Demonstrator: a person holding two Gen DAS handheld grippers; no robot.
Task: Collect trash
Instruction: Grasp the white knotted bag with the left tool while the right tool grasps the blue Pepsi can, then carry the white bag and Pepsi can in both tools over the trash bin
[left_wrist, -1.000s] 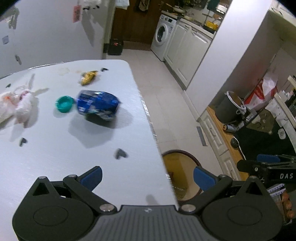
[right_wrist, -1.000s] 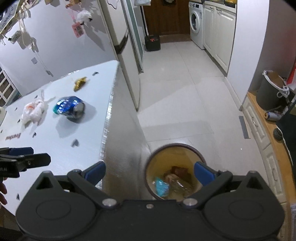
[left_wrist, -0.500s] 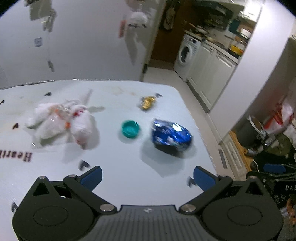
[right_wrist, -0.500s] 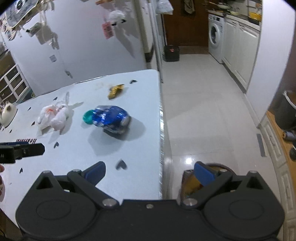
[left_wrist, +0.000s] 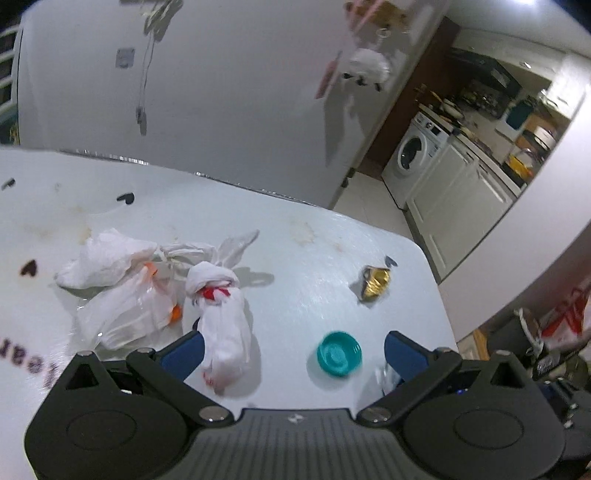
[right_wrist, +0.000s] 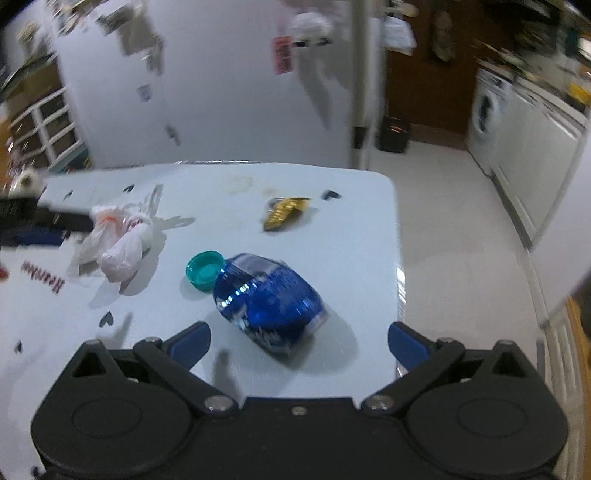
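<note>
- While both sets of tongs hang empty with their jaws spread wide, the trash lies loose on the white bench (right_wrist: 258, 177): a crushed blue bottle (right_wrist: 267, 301) with a teal cap (right_wrist: 204, 270) touching its far left end.
- Well left of the bottle sit knotted white bags (left_wrist: 155, 295); beyond it lies a gold wrapper (right_wrist: 284, 213).
- Right tongs (right_wrist: 298, 338) hover just short of the bottle, which lies between the pads' lines of travel. Left tongs (left_wrist: 293, 349) face the bags and cap.
- Risk, as I judge it: the bottle lies not far from the bench's right edge, so an off-centre squeeze could roll it to the floor.
- Thin bag plastic may slip or tear if only a fold is pinched.
- Stains and heart-shaped marks dot the bench; past the bottle stand a fridge (right_wrist: 221, 92) and a washing machine (right_wrist: 484, 110).
</note>
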